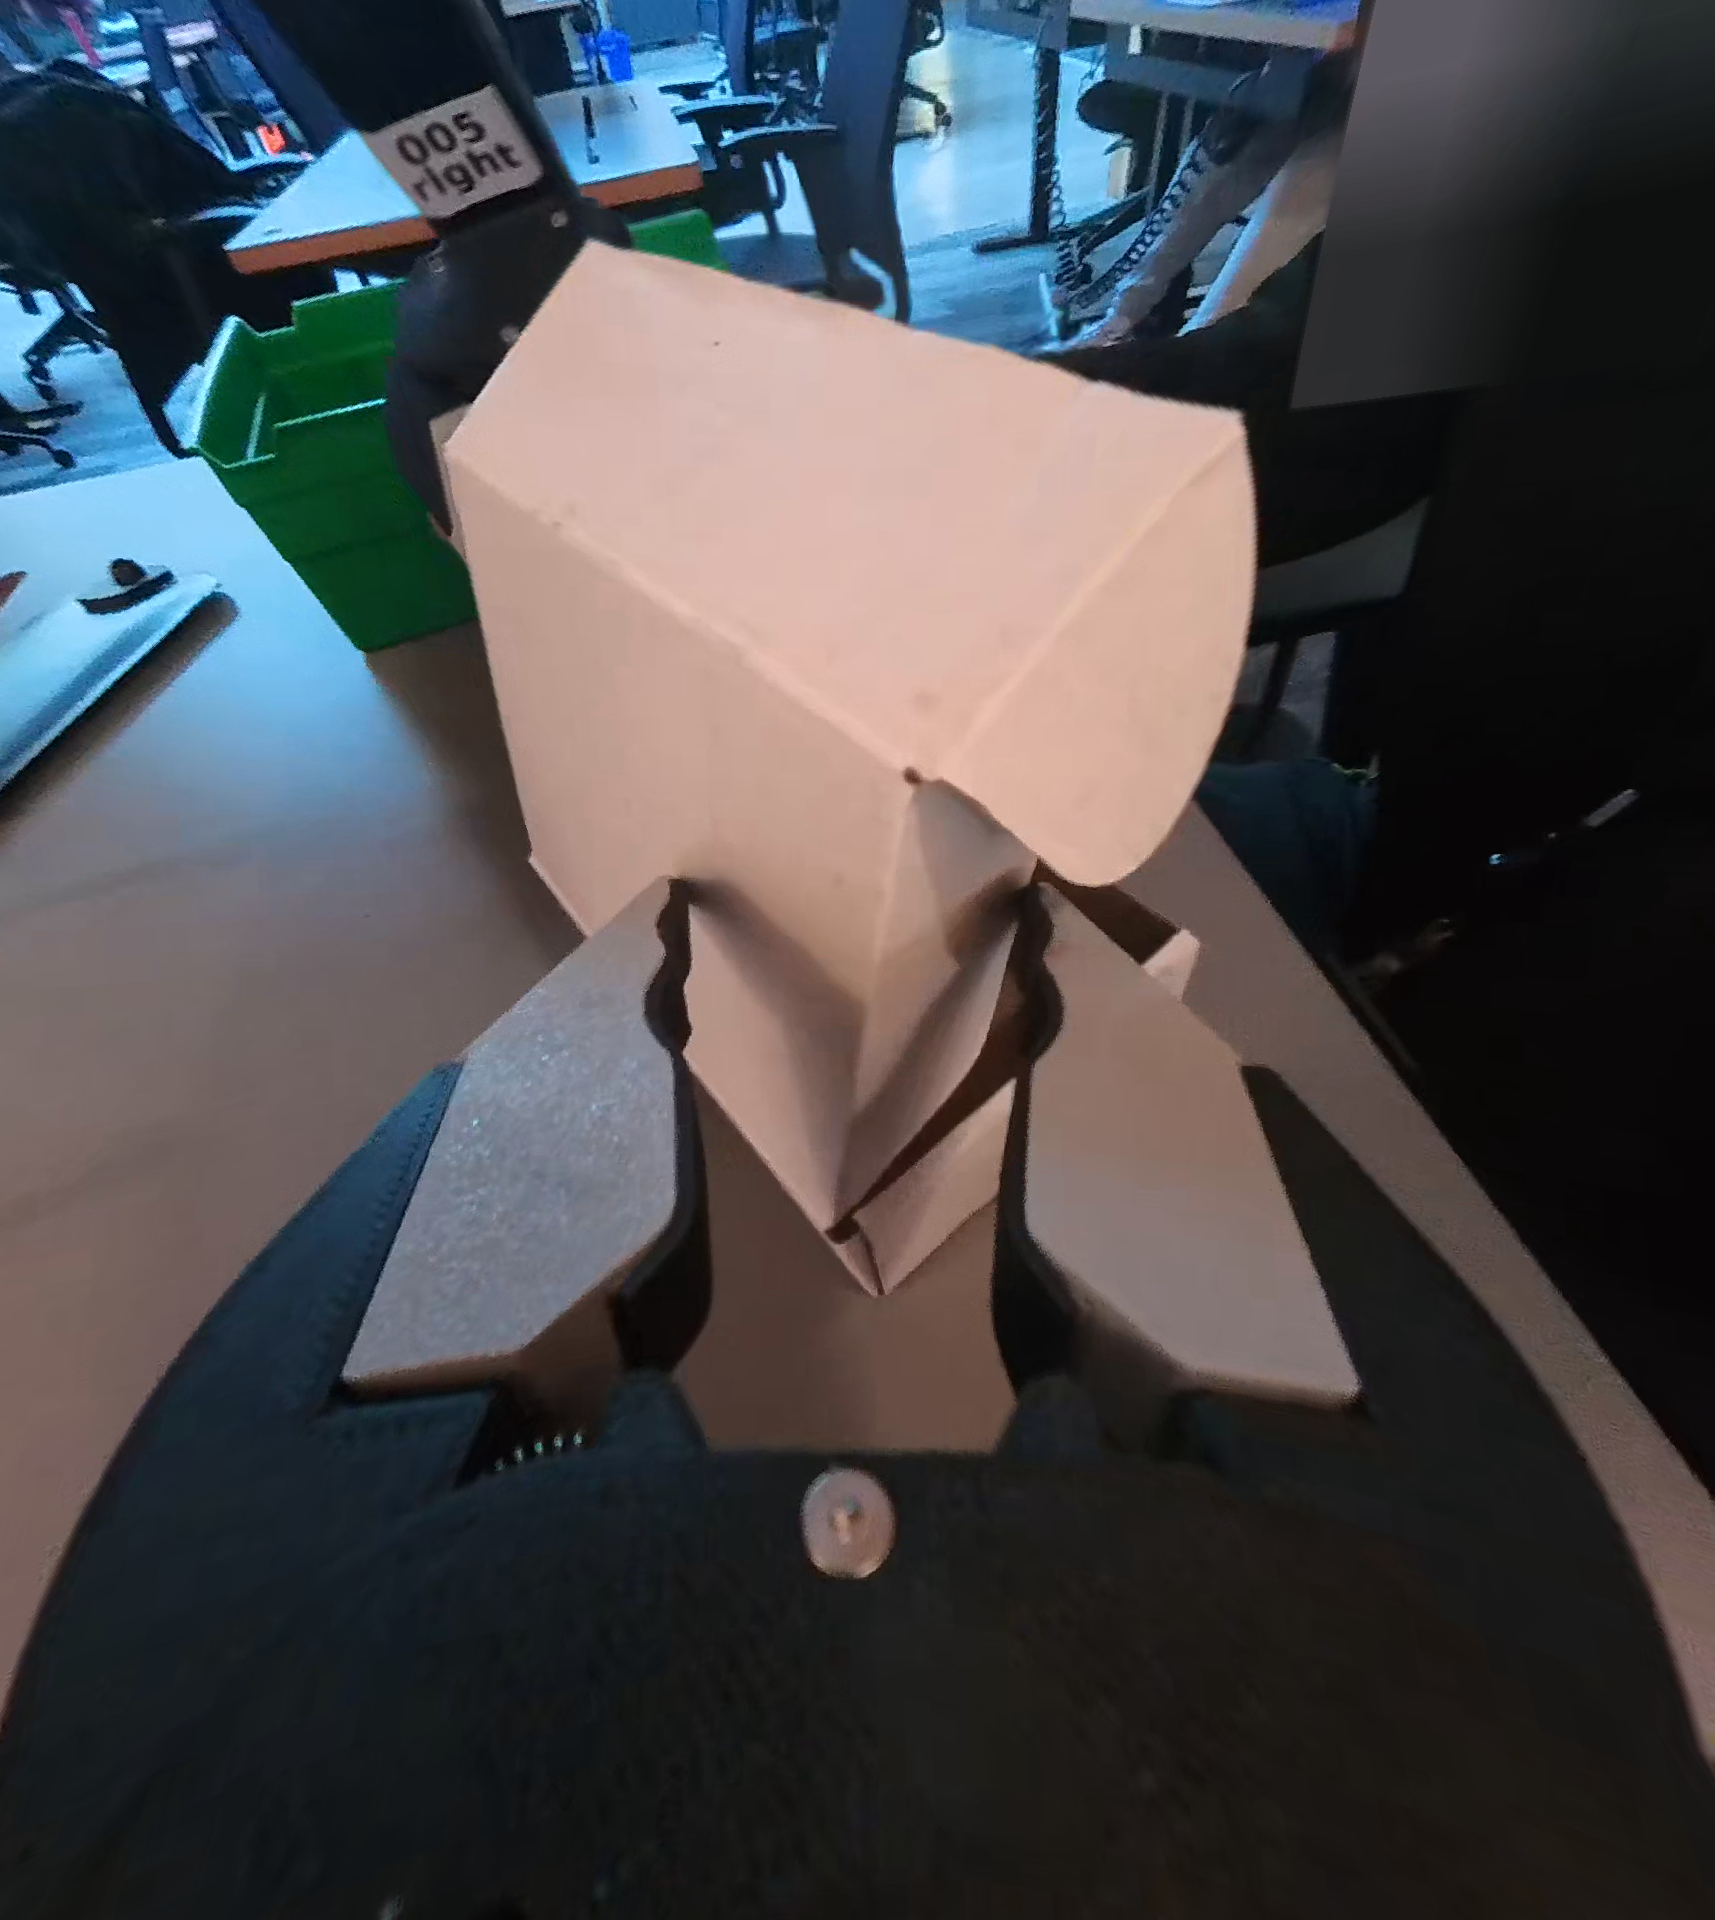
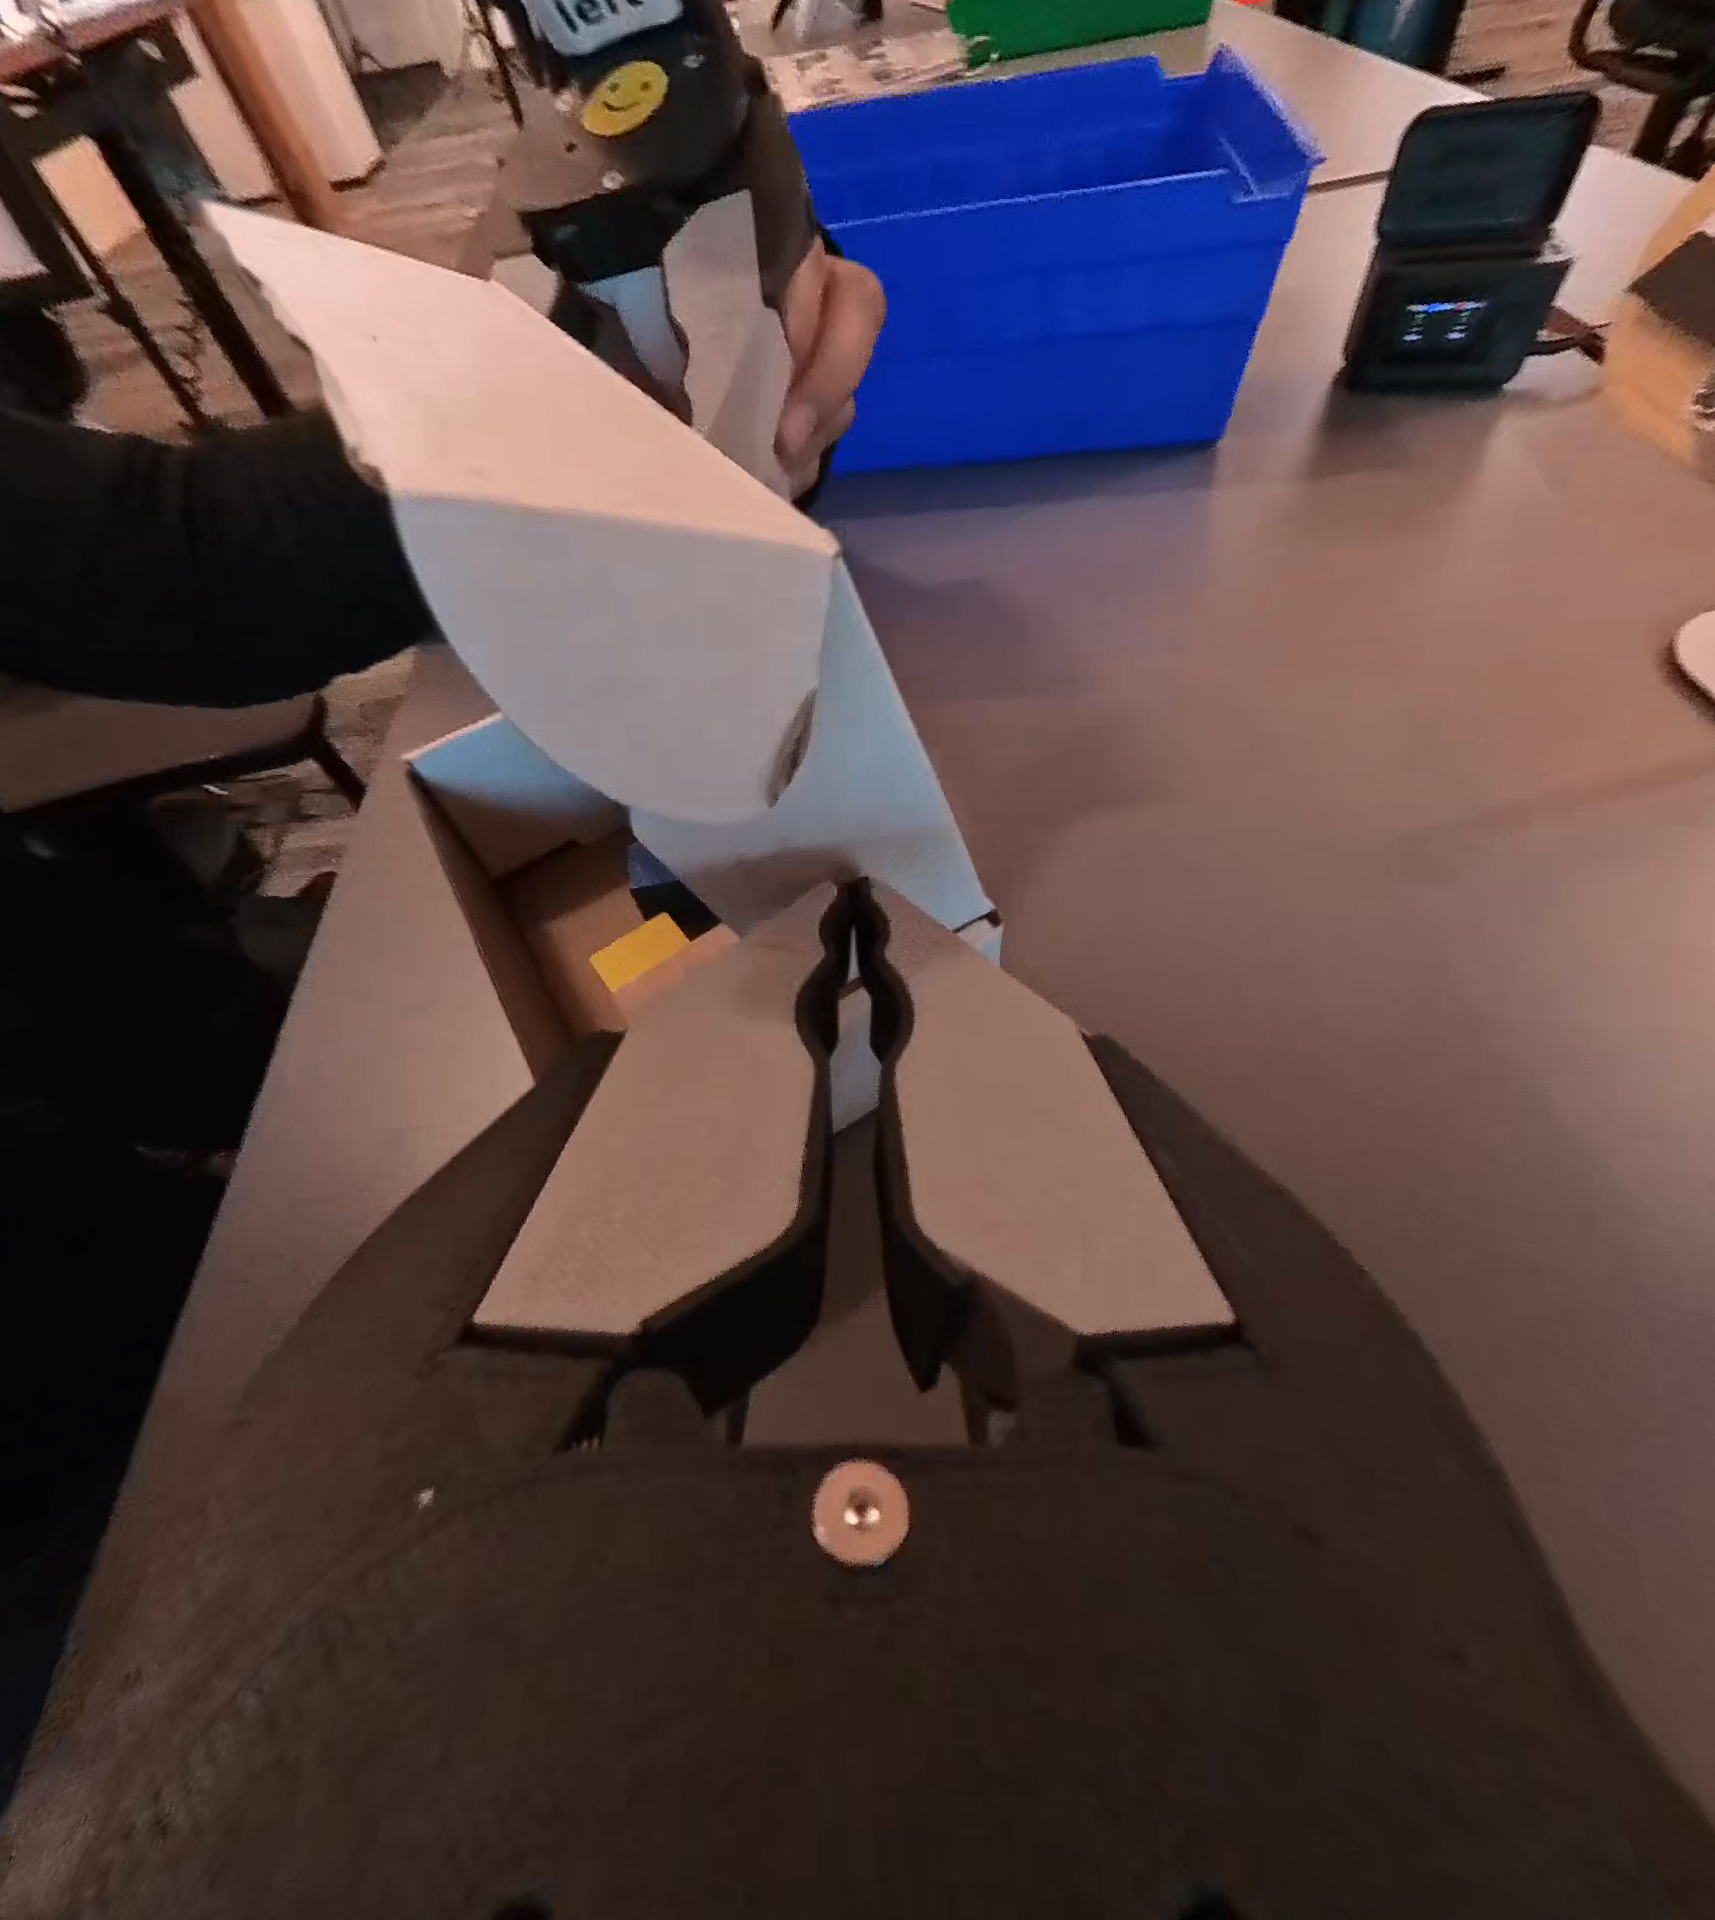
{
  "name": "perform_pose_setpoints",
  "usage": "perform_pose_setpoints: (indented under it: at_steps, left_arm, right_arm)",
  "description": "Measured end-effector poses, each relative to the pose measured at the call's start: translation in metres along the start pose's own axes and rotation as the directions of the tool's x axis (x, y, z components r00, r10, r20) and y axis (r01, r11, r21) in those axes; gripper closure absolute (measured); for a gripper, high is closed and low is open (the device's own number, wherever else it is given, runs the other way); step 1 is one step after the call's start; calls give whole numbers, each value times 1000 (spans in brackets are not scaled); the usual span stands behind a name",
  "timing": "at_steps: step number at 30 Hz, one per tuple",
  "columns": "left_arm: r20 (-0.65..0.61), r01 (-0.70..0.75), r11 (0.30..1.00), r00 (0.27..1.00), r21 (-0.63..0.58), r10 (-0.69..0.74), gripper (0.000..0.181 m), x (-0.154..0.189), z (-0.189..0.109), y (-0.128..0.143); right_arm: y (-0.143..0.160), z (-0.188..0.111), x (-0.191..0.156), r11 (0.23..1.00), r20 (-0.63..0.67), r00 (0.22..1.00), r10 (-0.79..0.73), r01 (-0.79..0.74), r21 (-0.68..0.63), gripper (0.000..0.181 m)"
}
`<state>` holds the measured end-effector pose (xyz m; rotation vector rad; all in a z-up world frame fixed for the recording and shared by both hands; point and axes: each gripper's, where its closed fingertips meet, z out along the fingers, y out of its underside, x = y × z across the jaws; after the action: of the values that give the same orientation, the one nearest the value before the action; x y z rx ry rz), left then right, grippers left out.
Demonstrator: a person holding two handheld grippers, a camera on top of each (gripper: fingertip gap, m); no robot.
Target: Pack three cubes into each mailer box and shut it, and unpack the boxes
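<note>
Left wrist view — mailer box (image 1: 832, 623) corner between left hand-held gripper (image 1: 853, 935) fingers, clenched.

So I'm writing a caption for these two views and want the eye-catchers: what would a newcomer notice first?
The white mailer box fills the middle of both views, its lid half raised at the table's edge. The left gripper clamps its near corner, while the right gripper pinches its wall. A yellow cube peeks from inside, with a blue bin behind and a green bin opposite.

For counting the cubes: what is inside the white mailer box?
Inside the mailer box, one yellow cube shows on its brown floor. The raised lid and the right hand-held gripper cover the rest.
</note>
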<state>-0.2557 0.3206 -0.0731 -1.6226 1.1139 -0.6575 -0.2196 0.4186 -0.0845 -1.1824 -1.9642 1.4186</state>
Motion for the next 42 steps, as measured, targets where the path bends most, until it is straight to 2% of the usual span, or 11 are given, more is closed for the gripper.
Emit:
perform_pose_setpoints:
  at_steps: [6, 9, 12, 15, 19, 22, 24, 29, 33, 38, 42]
  left_arm:
    - [-16, -50, 995, 999, -83, 49, 118, 8, 0, 17]
    - [-49, -15, 997, 999, -82, 11, 116, 15, -6, 15]
    - [-84, 7, 1000, 996, 30, -4, 120, 21, -21, -6]
    - [-115, 1, 980, 993, 199, 22, 139, 26, -39, -36]
    - [-20, 14, 925, 1000, 380, -7, 181, 5, -57, -66]
    - [-102, 168, 942, 984, 292, -145, 181, -1, -41, -52]
    - [-148, 202, 958, 974, 202, -174, 181, 3, -26, -39]
    - [-201, 131, 991, 972, 26, -123, 181, 24, 3, -13]
    - [-193, 78, 977, 974, -201, -117, 181, 32, 18, 29]
    - [-222, 125, 972, 960, -198, -169, 181, 36, 17, 30]
    - [-243, 49, 987, 966, -154, -86, 181, 41, 16, 21]
  right_arm:
    - [13, -5, 5, 994, -51, 997, -65, 61, -88, 175]
    - [8, -13, 11, 996, -93, 993, -71, 65, -65, 172]
    - [-9, -25, 24, 999, -158, 987, -17, 23, 39, 172]
    - [-27, -37, 47, 983, -251, 964, 86, -41, 181, 173]
    - [-53, -42, 43, 916, -143, 971, 191, -124, 382, 164]
    - [-62, -30, 17, 891, 47, 980, 191, -194, 411, 154]
    - [-59, -17, 3, 913, 97, 983, 158, -183, 365, 154]
    - [-22, 9, -43, 992, 250, 968, 3, -35, 123, 170]
    - [25, 22, -45, 990, 232, 970, -66, 92, -103, 181]
    - [26, 23, -46, 992, 253, 967, -40, 69, -104, 181]
    - [16, 20, -55, 989, 261, 959, -114, 133, -58, 181]
